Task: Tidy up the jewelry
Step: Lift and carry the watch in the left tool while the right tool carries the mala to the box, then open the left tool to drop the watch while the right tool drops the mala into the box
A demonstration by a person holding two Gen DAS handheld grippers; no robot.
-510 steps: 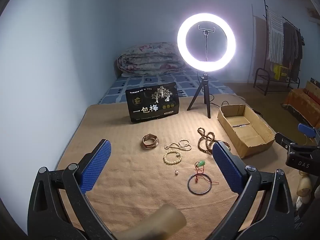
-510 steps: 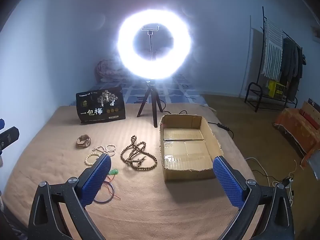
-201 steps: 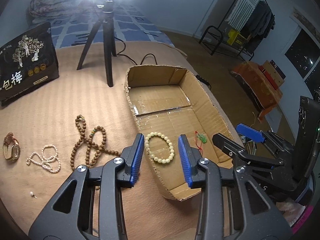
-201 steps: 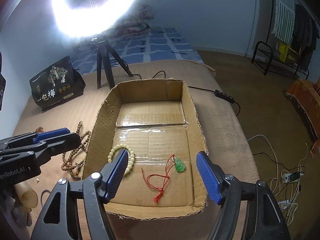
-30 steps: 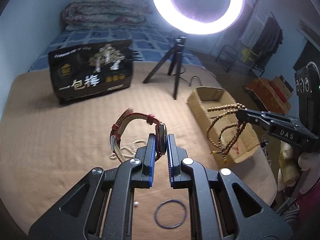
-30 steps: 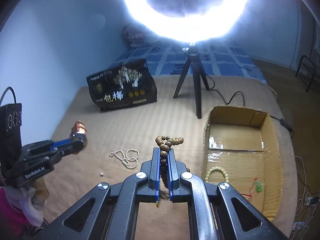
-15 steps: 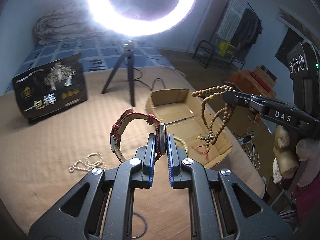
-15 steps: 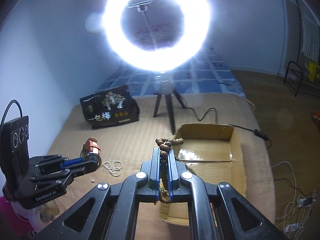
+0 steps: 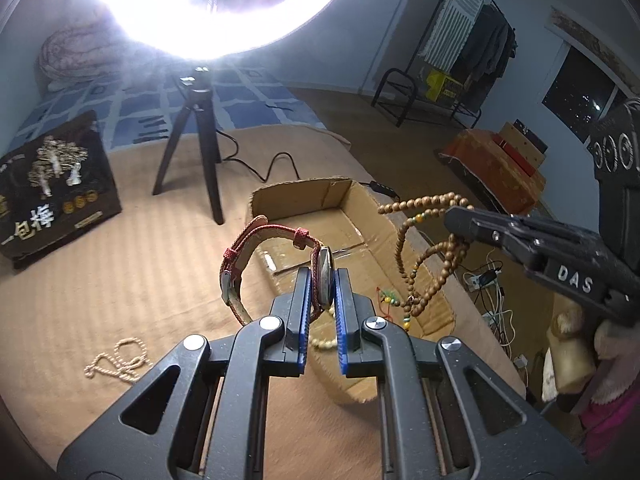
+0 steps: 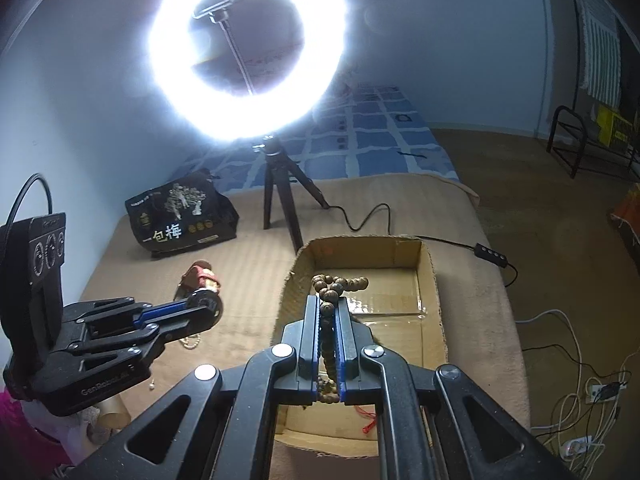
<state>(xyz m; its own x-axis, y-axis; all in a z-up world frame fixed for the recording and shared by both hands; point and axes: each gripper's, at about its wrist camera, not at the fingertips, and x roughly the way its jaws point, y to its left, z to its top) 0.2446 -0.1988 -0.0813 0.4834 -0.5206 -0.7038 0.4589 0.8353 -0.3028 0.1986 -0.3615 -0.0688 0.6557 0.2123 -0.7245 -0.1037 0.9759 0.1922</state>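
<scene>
The left gripper [image 9: 323,280] is pinched tight on a wristwatch [image 9: 276,268] by its case, so the red strap loops free to the left and cannot snag between the blue pads. It holds the watch in the air near the left wall of the cardboard box [image 9: 344,196], probably so the piece can be lowered in rather than dropped. The right gripper [image 10: 329,320] is pressed together on a strand of brown wooden prayer beads [image 9: 424,248]; a few beads bunch above the fingertips while the long loops dangle over the open box, likely the reason for the height, letting the strand settle in under its own weight.

Counted: two grippers, each carrying one piece. One box sits on the tan bed [image 9: 132,248]. Inside it, a green pendant on red cord [image 9: 387,294] shows, and a pale bead bracelet [image 9: 322,343] peeks out behind the left gripper, so two items seem to be stowed. On the blanket outside lies one white pearl-like strand [image 9: 116,360], and a tiny single white bead [image 10: 151,387] appears in the right wrist view. One ring light on a tripod [image 9: 196,136] and one black printed bag [image 9: 52,184] stand at the back of the bed
</scene>
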